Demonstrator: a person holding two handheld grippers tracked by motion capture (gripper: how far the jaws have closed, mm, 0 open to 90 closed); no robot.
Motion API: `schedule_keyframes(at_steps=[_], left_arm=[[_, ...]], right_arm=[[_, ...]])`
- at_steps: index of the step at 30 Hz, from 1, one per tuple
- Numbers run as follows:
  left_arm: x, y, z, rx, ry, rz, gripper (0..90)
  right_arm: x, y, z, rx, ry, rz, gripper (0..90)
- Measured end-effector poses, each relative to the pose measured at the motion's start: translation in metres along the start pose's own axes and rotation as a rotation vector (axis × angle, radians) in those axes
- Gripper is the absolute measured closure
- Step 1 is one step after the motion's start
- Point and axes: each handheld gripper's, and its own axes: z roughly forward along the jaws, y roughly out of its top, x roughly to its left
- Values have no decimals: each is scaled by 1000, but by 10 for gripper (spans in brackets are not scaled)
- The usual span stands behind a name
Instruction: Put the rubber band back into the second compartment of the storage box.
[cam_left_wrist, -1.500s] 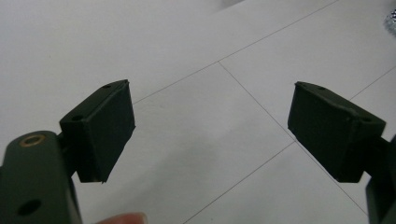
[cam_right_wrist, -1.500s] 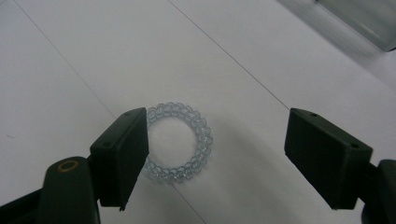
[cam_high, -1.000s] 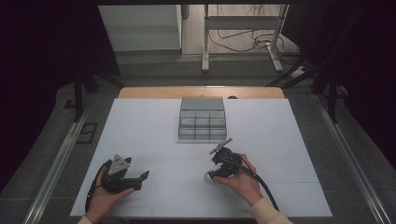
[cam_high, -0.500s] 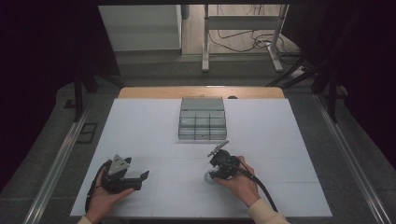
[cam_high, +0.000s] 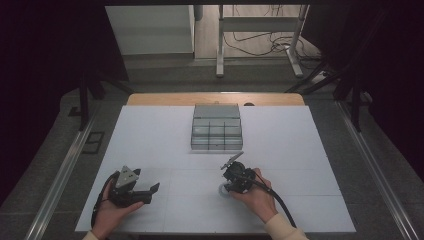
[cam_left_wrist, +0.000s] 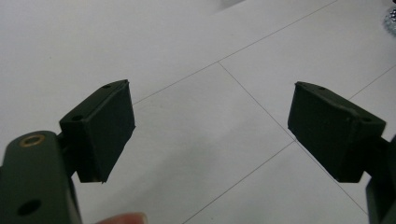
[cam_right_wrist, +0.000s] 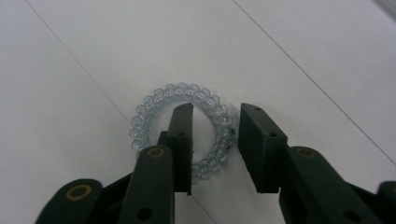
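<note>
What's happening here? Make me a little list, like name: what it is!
thing being picked up: clear bead bracelet, lying flat on the white table
right gripper: pointing down, one jaw inside the ring and one outside; jaws have just been closing on the right side of the ring, a small gap left
left gripper: jaws wide open, nothing between them
farther back: grey tray with compartments

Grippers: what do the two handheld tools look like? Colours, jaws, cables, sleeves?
Both are black. The left tool carries a grey three-cornered plate on top; the right tool trails a black cable past the wrist. Each has two blocky black jaws with small screw holes, on arms with brass-ringed pivots. Light sleeve cuffs show at the bottom edge.
</note>
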Motion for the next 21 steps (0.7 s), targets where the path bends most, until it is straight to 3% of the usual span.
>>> schedule_keyframes(at_steps=[21], left_arm=[[0, 0, 0, -2, 0, 1, 151]], right_arm=[[0, -1, -2, -5, -11, -27, 803]])
